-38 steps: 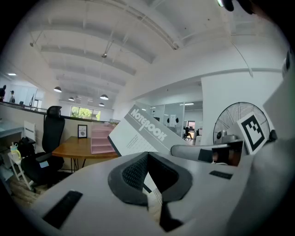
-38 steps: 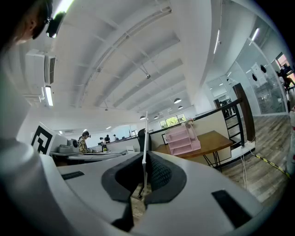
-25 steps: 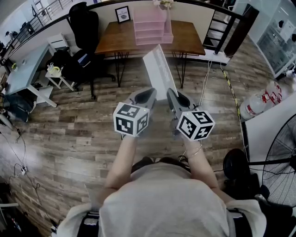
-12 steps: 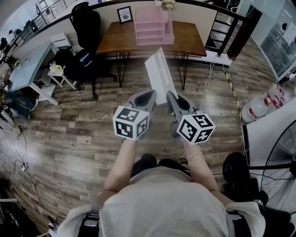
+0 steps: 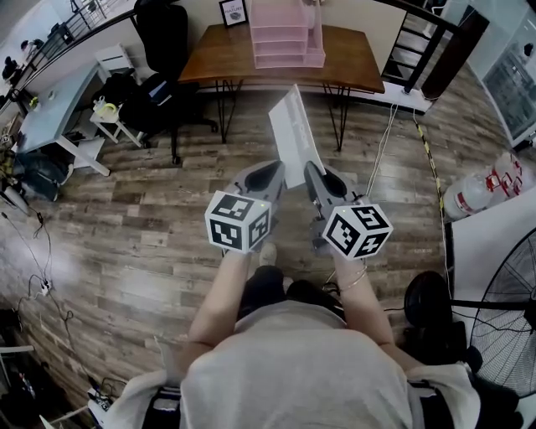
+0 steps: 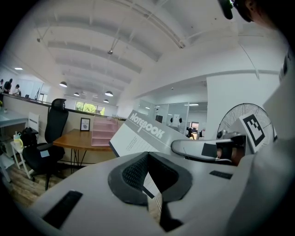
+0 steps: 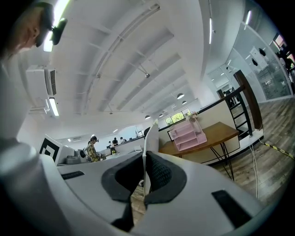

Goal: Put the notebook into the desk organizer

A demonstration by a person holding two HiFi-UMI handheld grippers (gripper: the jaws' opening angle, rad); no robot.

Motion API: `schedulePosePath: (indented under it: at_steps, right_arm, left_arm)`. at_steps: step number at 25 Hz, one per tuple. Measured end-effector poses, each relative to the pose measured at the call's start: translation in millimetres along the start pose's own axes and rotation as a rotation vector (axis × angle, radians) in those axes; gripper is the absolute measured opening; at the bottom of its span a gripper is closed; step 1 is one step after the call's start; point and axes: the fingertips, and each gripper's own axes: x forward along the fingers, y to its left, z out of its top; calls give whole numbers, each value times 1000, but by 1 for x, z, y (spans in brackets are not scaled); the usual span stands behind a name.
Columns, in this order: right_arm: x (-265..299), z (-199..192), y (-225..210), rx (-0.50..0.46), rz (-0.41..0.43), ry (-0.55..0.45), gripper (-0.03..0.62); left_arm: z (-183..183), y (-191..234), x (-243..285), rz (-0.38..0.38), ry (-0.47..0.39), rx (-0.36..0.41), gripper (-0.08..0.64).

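Note:
A grey-and-white notebook stands tilted in the air in front of me, with "NOTEBOOK" printed on its cover. My left gripper is shut on its lower left edge, and my right gripper is shut on its lower right edge. The right gripper view shows it edge-on between the shut pads. The pink desk organizer stands on the far side of a brown wooden desk ahead, well beyond the notebook. It also shows as the pink organizer and the pink organizer.
A black office chair stands left of the desk, and a small picture frame beside the organizer. A pale blue table is at far left. A stair rail, a white cylinder and a floor fan line the right.
The desk and organizer have come closer and slid upward in the head view. Both grippers still hold the notebook the same way.

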Motion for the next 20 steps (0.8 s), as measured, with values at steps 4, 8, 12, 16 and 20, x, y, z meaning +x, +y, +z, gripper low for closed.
schedulePosePath:
  at_steps: [4,8,12,16,20]
  right_arm:
    - [18,2,-10,7,-14,3,20]
    - [45,9,-21,-6,-24,-4,20]
    - [85,23,-33,-23,-34,-19,20]
    - [127,37,-47,-39,-43,-35,20]
    - [165,48,-54,-48,-53,-57,20]
  left_arm:
    - [8,17,11,0,-8,-4,14]
    - [16,41,30,-17,-12,-14,12]
    - [34,72,57,-36,-19,-11,12]
    - [60,107,85,-53,-48,-4,12]
    - [76,141,108,-74,-56,2,14]
